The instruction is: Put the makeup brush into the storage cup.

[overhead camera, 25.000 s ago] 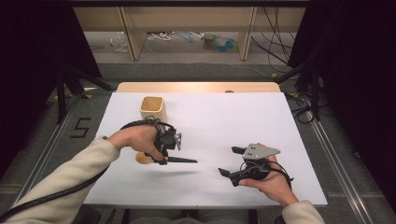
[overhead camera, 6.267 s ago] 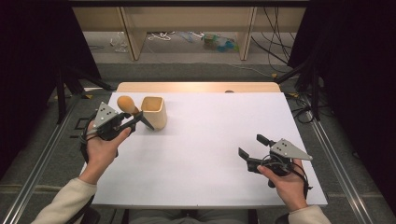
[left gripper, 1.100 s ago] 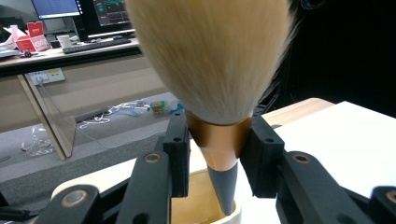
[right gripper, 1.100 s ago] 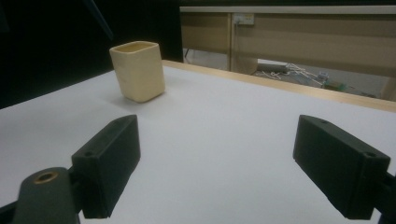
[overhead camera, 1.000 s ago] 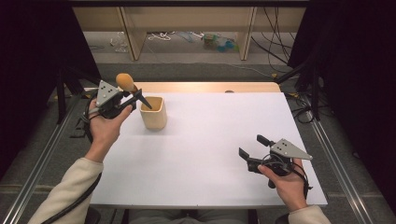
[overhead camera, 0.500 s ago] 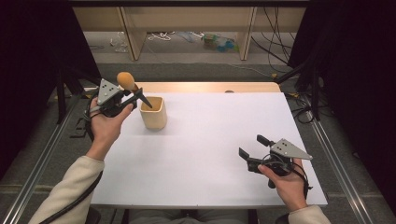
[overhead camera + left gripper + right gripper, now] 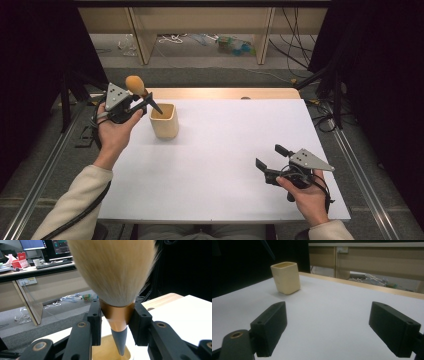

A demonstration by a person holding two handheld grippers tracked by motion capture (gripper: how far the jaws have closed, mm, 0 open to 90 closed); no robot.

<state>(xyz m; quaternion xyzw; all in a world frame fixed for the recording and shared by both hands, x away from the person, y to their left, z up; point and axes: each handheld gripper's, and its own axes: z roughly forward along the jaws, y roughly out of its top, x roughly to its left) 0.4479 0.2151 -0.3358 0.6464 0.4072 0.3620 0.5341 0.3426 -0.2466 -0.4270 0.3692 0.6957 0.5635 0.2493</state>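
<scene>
Left gripper (image 7: 141, 102): was held above the far left corner of the table, beside the cup; its jaws were pinched on the copper collar of the brush, one on each side, as the left gripper view (image 7: 117, 315) showed.
Brush (image 7: 135, 85): was a soft, tan-bristled brush with a copper collar and a dark tapered handle; it was tilted, bristles up and away from the cup, handle pointing down toward the cup's mouth.
Brush handle tip (image 7: 121, 350): was at the cup's opening; whether it touched the cup's wall or floor could not be told.
Cup (image 7: 164, 120): was a cream, square-sided holder standing upright on the white table, in the far left part; the right gripper view (image 7: 286, 277) showed it well apart from the right gripper.
Right gripper (image 7: 272, 162): was held low over the near right part of the table, its jaws spread wide with nothing between them; the right gripper view (image 7: 332, 332) confirmed bare table surface in the gap.
Left hand (image 7: 114, 132): was wrapped around the left gripper's body, sleeve coming in from the near left.
Right hand (image 7: 306, 192): was gripping the right gripper from below and behind.
Table (image 7: 225, 150): was a white surface with a wooden strip along the far edge.
</scene>
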